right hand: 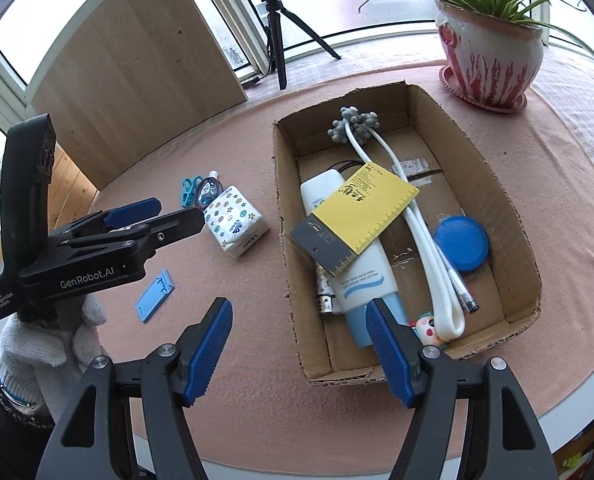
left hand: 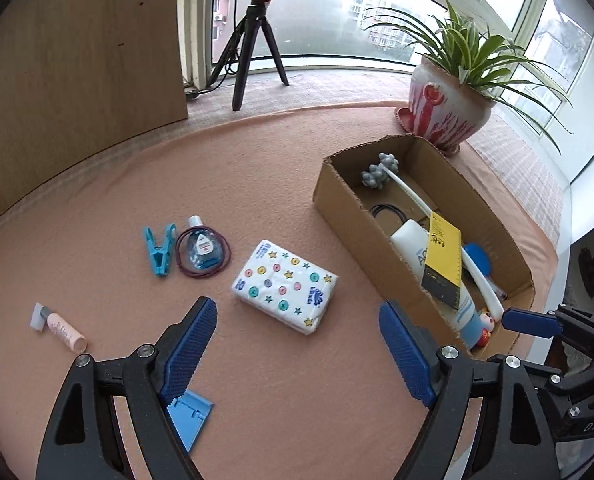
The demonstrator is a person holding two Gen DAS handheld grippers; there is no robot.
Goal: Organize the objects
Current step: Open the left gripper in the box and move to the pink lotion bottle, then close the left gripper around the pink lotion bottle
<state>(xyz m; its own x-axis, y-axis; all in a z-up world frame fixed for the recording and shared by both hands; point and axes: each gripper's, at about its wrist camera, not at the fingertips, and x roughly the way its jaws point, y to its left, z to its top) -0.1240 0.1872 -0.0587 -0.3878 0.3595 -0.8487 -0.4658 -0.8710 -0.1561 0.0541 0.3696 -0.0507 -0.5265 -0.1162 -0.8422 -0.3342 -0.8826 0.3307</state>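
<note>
Blue-padded fingers (left hand: 195,344) of both grippers spread wide, holding nothing, above a pink cloth (left hand: 257,168).

Left gripper (left hand: 297,344) hovers just short of the tissue pack (left hand: 285,286), which lies flat, long axis slanting near-left to far-right; its end reads "Vinda" in the right view. Right gripper (right hand: 299,346) hangs over the near end of the box (right hand: 287,216), where a yellow ruler card (right hand: 363,210) lies on a white bottle (right hand: 357,268). "GenRobot.AI" marks the left gripper's body.
</note>
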